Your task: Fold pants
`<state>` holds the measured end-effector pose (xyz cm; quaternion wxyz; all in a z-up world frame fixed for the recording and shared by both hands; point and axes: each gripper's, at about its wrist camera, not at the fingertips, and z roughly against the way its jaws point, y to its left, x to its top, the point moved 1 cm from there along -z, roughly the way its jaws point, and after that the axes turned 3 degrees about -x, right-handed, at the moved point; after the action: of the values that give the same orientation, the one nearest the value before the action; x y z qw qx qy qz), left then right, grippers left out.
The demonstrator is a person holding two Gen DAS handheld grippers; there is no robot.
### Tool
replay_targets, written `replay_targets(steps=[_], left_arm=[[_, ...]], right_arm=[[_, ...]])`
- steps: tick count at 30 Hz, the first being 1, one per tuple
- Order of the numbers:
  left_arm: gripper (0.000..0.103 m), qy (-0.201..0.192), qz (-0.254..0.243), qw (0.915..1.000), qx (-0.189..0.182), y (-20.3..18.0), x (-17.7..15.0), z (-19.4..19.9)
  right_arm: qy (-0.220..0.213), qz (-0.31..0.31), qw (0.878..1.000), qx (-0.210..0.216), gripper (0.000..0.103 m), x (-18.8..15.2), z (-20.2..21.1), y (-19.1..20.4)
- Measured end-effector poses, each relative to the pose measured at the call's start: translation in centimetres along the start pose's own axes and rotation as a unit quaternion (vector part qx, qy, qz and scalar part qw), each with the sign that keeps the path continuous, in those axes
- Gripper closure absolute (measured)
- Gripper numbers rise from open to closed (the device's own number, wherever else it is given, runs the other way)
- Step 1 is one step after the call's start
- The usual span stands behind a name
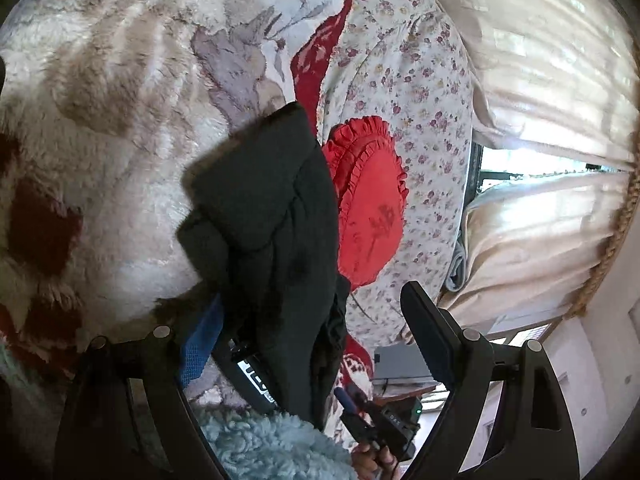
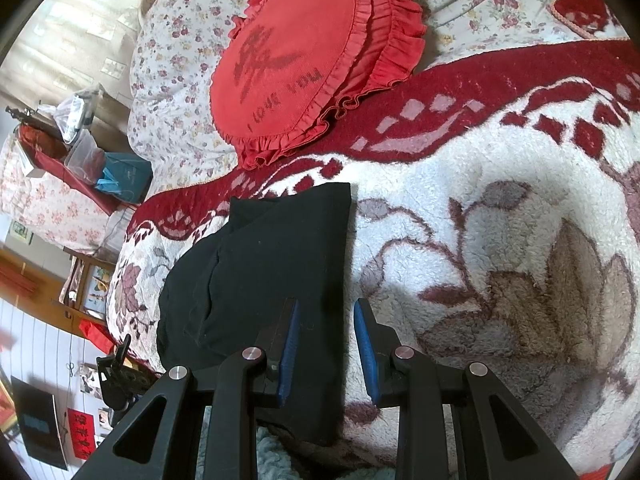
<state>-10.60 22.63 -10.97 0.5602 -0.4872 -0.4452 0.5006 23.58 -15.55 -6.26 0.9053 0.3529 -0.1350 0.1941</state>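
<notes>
pants [image 2: 276,276]: black, already down to a compact rectangle, lying on the fuzzy blanket [image 2: 500,208] just below the red border. so most of the folding looks done to me.

left edge of the bundle: in the right wrist view it bulges out, with a rounded lump of fabric poking past the neat top layer. not super tidy, may want a tuck.

top layer: flat, with a fairly crisp right edge and a squared top corner. a seam or fold line runs down the left part.

left gripper [image 1: 304,332]: jaws spread wide, nothing pinched. the pants [image 1: 272,216] sit in the gap between the fingers in that view, but the pads aren't pressing on them, and I can't tell how close the cloth really is. looks more like letting go than grabbing.

right gripper [image 2: 326,344]: jaws narrow but not closed, blue pads visible with a gap between. it hangs over the right edge of the bundle and the cloth runs under it. I don't see it gripping anything.

red cushion [image 2: 312,56]: frilly heart-ish one further up the bed on the floral quilt [image 2: 176,52], well apart from the pants and out of the way.

what's left, my guess: maybe one last fold in half or just smoothing that lumpy left side, then done. pretty late in the job, I'd say.

risk: the plush blanket grabs fabric, so dragging could undo the stack.
</notes>
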Motion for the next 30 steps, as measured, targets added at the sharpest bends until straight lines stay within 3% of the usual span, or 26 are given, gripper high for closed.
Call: replay_targets(steps=[2, 5, 7, 23, 30], left_arm=[[0.017, -0.010, 0.008, 0.9999, 0.000, 0.3, 0.5, 0.8], [0.017, -0.062, 0.025, 0.9976, -0.017, 0.8, 1.7, 3.0], [0.017, -0.067, 0.028, 0.9970, -0.028, 0.8, 2.1, 3.5], [0.017, 0.012, 0.006, 0.9999, 0.005, 1.1, -1.0, 0.1], [0.017, -0.012, 0.013, 0.9997, -0.017, 0.1, 0.9, 0.5]], right_arm=[[0.000, 0.000, 1.000, 0.001, 0.076, 0.1, 0.0, -0.1], [0.000, 0.000, 1.000, 0.001, 0.076, 0.1, 0.0, -0.1], [0.001, -0.001, 1.000, 0.001, 0.076, 0.1, 0.0, -0.1], [0.001, -0.002, 1.000, 0.001, 0.076, 0.1, 0.0, -0.1], [0.002, -0.005, 1.000, 0.003, 0.076, 0.2, 0.0, -0.3]])
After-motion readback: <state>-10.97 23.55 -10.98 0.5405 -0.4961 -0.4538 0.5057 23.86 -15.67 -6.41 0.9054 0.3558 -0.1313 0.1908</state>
